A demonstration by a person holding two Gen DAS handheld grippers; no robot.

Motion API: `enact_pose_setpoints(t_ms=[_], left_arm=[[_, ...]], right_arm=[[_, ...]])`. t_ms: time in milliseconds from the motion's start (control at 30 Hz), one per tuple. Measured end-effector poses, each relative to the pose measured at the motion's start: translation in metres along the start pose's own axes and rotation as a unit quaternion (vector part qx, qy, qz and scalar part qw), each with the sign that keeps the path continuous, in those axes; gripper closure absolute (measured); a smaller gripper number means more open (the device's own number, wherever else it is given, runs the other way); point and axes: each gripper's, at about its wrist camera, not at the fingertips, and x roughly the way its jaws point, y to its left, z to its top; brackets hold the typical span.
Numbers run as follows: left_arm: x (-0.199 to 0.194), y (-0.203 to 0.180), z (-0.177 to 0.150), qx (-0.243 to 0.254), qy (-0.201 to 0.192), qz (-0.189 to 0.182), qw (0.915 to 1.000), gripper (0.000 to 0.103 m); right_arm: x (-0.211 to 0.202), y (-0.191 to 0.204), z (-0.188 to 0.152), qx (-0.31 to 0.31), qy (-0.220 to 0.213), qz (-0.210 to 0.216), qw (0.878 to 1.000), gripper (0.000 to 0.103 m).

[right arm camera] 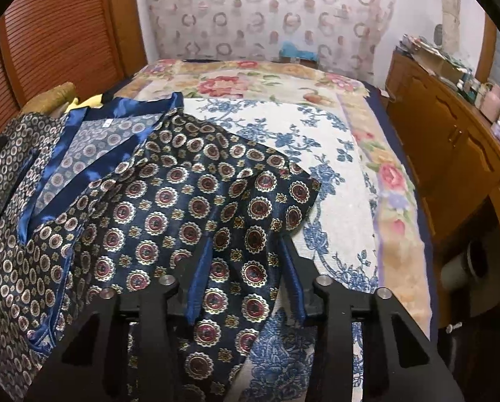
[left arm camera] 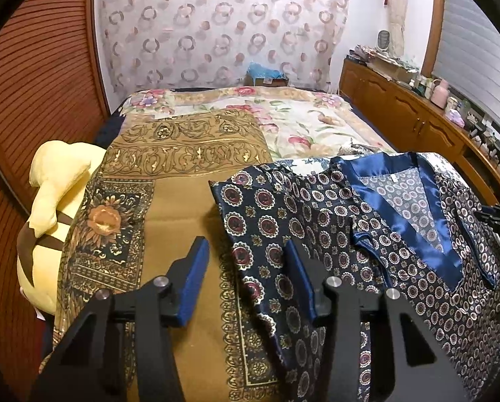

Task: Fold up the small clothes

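Left gripper (left arm camera: 246, 281) jaws apart astride patterned top's (left arm camera: 400, 251) sleeve edge; right gripper (right arm camera: 246, 278) likewise, contact possibly unmade.

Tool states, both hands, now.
Left tool: open, straddling the shirt sleeve edge.
Right tool: open, sleeve fabric between, not pinched.

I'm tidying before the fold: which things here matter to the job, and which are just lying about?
Job: patterned top, left gripper, right gripper.

Lying about: plush toy, brown blanket, floral bedspread, cabinet.
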Motion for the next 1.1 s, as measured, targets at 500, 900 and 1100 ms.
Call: enact_pose_setpoints(t_ms=[500,900,1100], left_arm=[[-0.002,-0.011,0.000,0.017,-0.002,-0.013,0.9998,0.082],[-0.020,-0.024,0.007,0.039,-0.025,-0.018,0.9988,0.100],[-0.026,-0.029,0.010,0.046,-0.036,-0.015,0.9982,0.103]], right_arm=[[-0.012,0.025,-0.003,-0.027,-0.028,-0.002,0.999,0.101],[-0.047,0.044,0.011,-0.053,-0.083,-0.004,0.995,0.102],[-0.047,0.045,0.011,-0.053,-0.084,-0.009,0.995,0.102]])
